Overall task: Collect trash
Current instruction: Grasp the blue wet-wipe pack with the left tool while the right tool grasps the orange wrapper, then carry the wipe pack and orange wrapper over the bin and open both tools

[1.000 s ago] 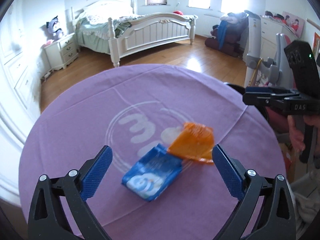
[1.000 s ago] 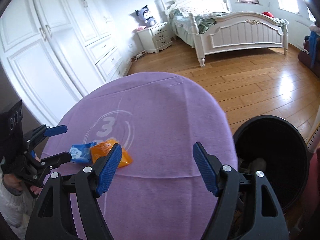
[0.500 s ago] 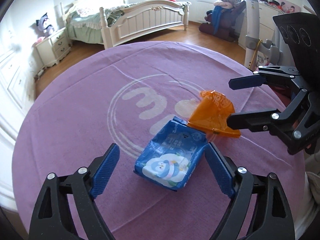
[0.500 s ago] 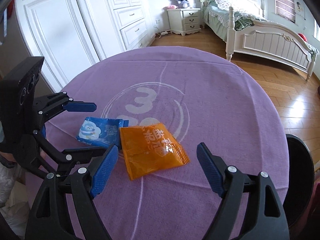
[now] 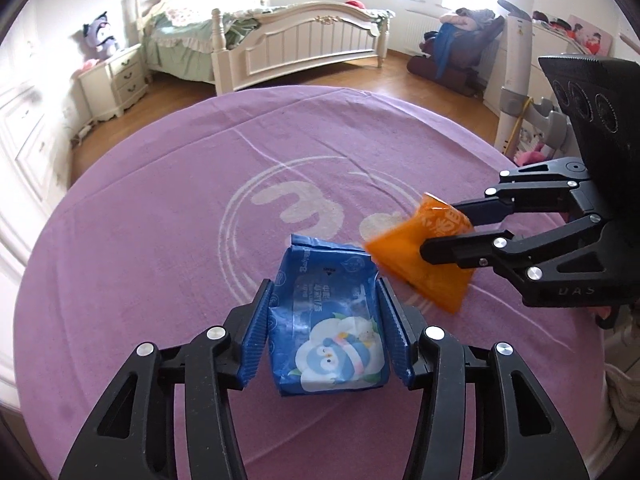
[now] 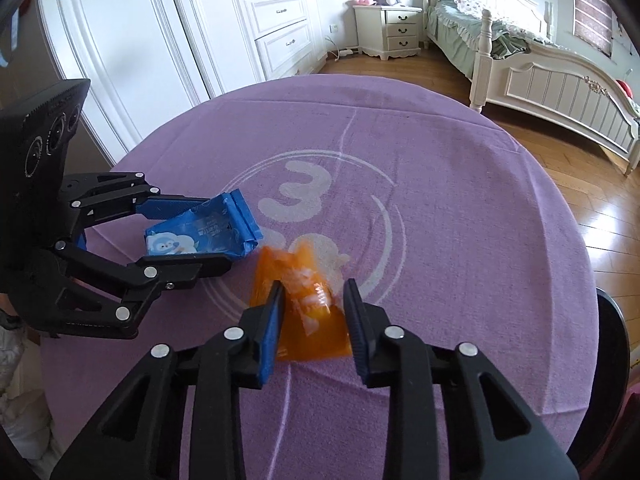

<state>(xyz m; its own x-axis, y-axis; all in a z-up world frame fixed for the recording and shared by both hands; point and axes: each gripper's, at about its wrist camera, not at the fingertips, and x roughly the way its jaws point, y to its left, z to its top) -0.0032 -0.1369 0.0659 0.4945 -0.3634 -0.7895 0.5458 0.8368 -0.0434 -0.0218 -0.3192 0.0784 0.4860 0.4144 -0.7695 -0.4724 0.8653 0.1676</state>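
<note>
Gripping from both sides, your left gripper (image 5: 326,312) has just been closing its jaws on the crinkled blue plastic wrapper with a penguin print (image 5: 328,320), which bows upward between the blue ribbed pads on the round purple tablecloth (image 5: 160,208). Your right gripper (image 6: 314,316) has likewise just been closing and now pinches the glossy orange plastic snack packet (image 6: 308,312), just beside the blue one.
</note>
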